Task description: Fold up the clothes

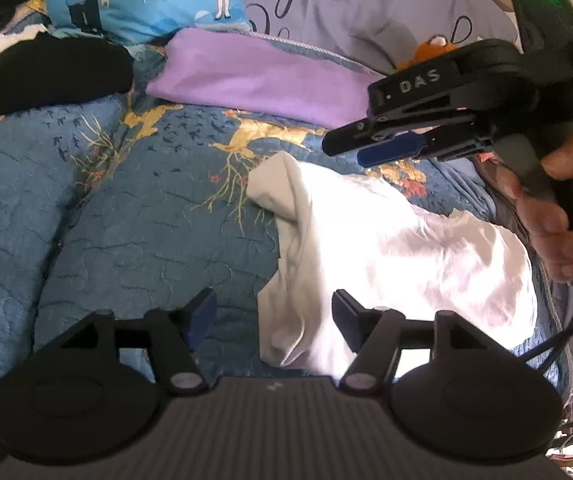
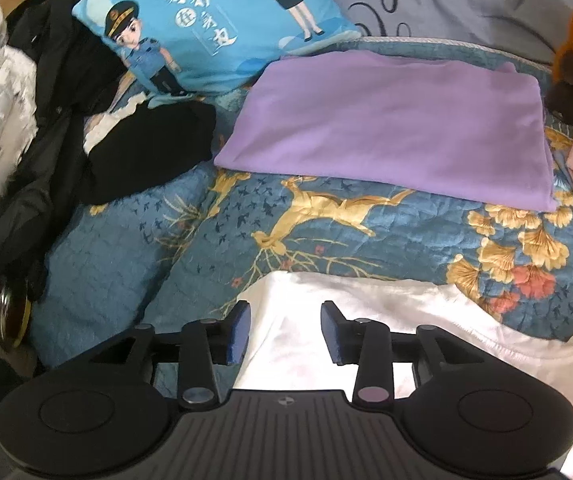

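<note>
A white garment (image 1: 386, 248) lies rumpled on the quilted blue bedspread (image 1: 126, 220), its long axis running from the near edge toward the far right in the left wrist view. The left gripper (image 1: 274, 316) and right gripper (image 2: 286, 332) hover over it, jaws apart and holding nothing. Loose, bunched cloth could slip or fold crookedly if only one layer is pinched.

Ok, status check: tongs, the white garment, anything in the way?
Left tongs open, nothing gripped. Right tongs open above the white garment, which lies loose and rumpled on the blue quilt. Folded purple garment farther back, apart from it.
</note>
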`<state>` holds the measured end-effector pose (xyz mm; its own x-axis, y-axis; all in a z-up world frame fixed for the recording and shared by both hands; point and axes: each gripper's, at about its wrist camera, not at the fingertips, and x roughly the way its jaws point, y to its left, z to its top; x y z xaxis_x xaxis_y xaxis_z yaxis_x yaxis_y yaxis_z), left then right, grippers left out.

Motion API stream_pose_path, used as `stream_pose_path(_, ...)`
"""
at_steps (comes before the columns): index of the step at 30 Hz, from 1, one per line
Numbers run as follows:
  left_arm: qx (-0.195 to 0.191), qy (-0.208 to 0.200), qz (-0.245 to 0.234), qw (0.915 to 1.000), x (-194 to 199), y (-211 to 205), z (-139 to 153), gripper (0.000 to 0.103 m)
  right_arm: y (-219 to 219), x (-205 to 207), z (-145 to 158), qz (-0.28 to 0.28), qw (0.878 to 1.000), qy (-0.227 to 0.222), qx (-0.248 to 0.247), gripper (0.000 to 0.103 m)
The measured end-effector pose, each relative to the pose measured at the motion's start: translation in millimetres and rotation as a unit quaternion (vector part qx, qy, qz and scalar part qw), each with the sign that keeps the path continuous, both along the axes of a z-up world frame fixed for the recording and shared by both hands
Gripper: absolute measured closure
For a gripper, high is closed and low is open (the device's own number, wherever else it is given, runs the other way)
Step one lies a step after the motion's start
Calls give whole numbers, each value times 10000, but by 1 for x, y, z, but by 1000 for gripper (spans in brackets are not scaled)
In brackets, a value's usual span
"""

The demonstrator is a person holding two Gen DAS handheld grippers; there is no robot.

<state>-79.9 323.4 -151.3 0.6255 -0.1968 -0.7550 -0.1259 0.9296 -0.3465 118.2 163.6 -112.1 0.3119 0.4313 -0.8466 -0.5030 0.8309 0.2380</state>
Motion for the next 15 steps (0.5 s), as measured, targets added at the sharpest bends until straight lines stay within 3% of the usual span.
stream_pose_path(3,-139,69,-165,9997,9,4,-4,34,9,1,2,222,9995,-12,-220,59)
stream_pose_path(8,-390,298,-697,9964,28,10,-17,31,37,11,-5,700,9950,516,-492,53)
stream_pose_path(10,-294,389,-820,9954,33,6,-20,31,52,14,-12,832,9918,547,-803,52)
stream_pose_path(12,-188,456,-886,9948,36,2,-23,39,63,16,-21,887,9888,539,-1073,53)
stream_pose_path(13,-206,464,-930,9944,36,1,-24,48,68,17,-25,890,9875,522,-1195,54)
stream_pose_path(14,-235,462,-967,9940,35,0,-25,58,71,18,-29,883,9863,517,-1295,59)
stream_pose_path(15,-303,437,-992,9936,35,0,-25,64,72,19,-31,846,9861,549,-1317,76)
